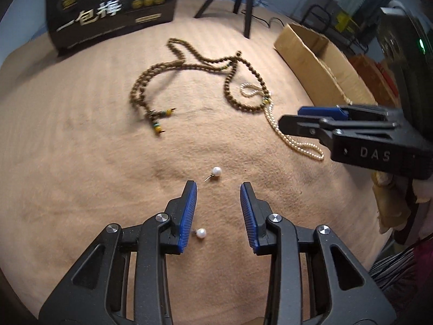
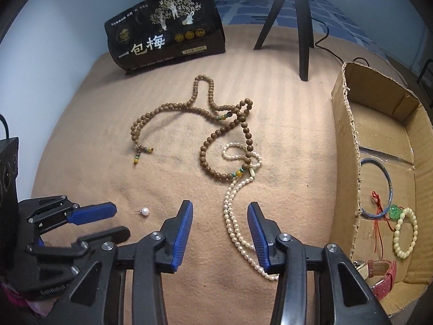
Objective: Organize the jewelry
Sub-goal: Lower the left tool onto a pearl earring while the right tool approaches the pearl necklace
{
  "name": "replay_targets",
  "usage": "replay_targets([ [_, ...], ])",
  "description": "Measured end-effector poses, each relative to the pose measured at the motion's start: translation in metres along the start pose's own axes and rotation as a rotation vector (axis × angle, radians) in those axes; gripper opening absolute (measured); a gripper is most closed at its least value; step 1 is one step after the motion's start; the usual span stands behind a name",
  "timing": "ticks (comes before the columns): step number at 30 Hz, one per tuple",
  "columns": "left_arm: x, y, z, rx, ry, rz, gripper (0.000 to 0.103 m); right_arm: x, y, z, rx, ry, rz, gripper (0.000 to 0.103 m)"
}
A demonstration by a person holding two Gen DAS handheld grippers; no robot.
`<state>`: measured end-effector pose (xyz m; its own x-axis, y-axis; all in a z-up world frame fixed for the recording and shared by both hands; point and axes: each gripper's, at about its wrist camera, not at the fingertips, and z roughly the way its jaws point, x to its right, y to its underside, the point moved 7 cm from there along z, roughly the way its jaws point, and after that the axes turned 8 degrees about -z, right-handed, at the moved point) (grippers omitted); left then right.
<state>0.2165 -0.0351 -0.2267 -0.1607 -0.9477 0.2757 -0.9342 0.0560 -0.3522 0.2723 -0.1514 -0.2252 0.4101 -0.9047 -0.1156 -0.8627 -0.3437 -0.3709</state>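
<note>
Two pearl earrings lie on the tan cloth: one [image 1: 216, 171] just ahead of my open left gripper [image 1: 218, 189], the other [image 1: 201, 233] between its fingers near the left pad. The far one also shows in the right wrist view [image 2: 145, 211]. A brown bead necklace [image 2: 205, 132] sprawls mid-cloth, tangled with a white pearl necklace [image 2: 235, 216]. My right gripper [image 2: 220, 211] is open and empty, with the pearl strand running between its fingers. It shows in the left wrist view [image 1: 292, 119].
A cardboard box [image 2: 349, 146] at the right holds a blue bangle [image 2: 389, 184], a pearl bracelet [image 2: 406, 233], a green charm on red cord and a pink watch [image 2: 384, 276]. A black pouch [image 2: 167, 32] and a tripod [image 2: 303, 27] stand at the back.
</note>
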Motion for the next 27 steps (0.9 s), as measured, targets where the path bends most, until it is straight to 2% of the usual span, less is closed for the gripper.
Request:
replay_targets([
  [3, 0.005, -0.002, 0.005, -0.001, -0.011, 0.030, 0.028, 0.002, 0.001, 0.004, -0.009, 0.002, -0.004, 0.041],
  [12, 0.006, -0.008, 0.022, -0.011, -0.037, 0.058, 0.027, 0.003, 0.000, 0.014, -0.023, -0.002, -0.016, 0.040],
  [20, 0.003, -0.011, 0.030, -0.022, -0.040, 0.046, 0.018, 0.003, 0.001, 0.024, -0.042, 0.010, -0.026, 0.038],
  [27, -0.002, -0.011, 0.032, -0.023, -0.038, 0.031, 0.010, 0.002, 0.004, 0.036, -0.075, 0.067, -0.072, 0.028],
])
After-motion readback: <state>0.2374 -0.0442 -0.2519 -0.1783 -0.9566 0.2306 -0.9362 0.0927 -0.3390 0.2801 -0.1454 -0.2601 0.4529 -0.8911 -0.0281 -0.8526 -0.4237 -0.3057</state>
